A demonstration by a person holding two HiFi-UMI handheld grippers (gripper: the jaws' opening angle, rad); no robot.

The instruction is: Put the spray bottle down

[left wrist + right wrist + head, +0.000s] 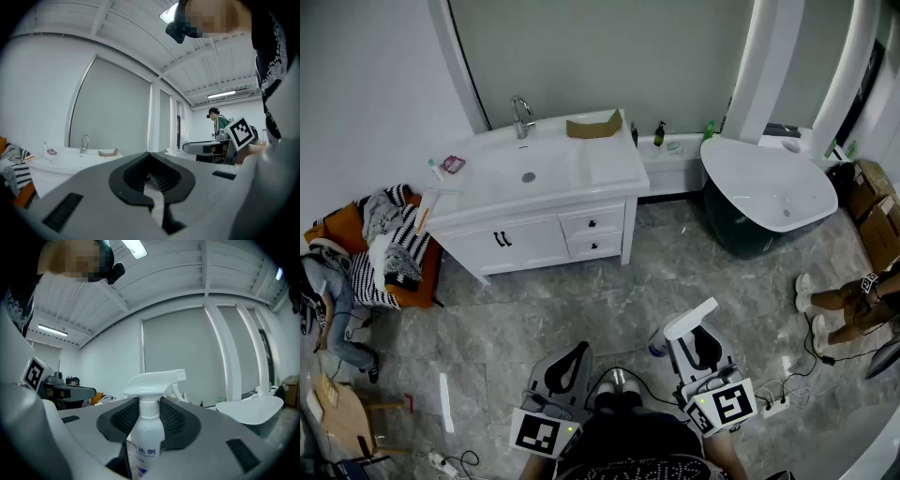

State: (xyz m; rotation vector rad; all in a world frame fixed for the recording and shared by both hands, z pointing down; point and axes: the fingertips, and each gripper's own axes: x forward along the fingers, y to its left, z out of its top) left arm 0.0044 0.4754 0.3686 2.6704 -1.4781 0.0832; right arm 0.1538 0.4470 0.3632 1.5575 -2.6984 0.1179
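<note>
We stand on the grey marbled floor of a bathroom, well apart from every surface that could take the bottle. The white bathtub lies ahead to the right. The white desk with its basin and tap stands ahead to the left, and there is bare top beside the basin.

Close in front of us, both tools are held level over the floor. The left gripper carries nothing. Its own view shows its fingers brought together, with only a thin slit between them and no object there.

The right gripper has the task's thing. The spray bottle stands upright between its fingers, which are clamped on it just under the white trigger head. The head view shows that head poking out above the floor, touching nothing else.

By our reckoning the putting-down has not yet begun, as the bottle is in the air and in a firm grip. We judge that all of it is left to do: bring the bottle to a surface, lower it until its base rests there, spread the fingers and draw the gripper away without tipping it. Which surface is meant we cannot tell.
</note>
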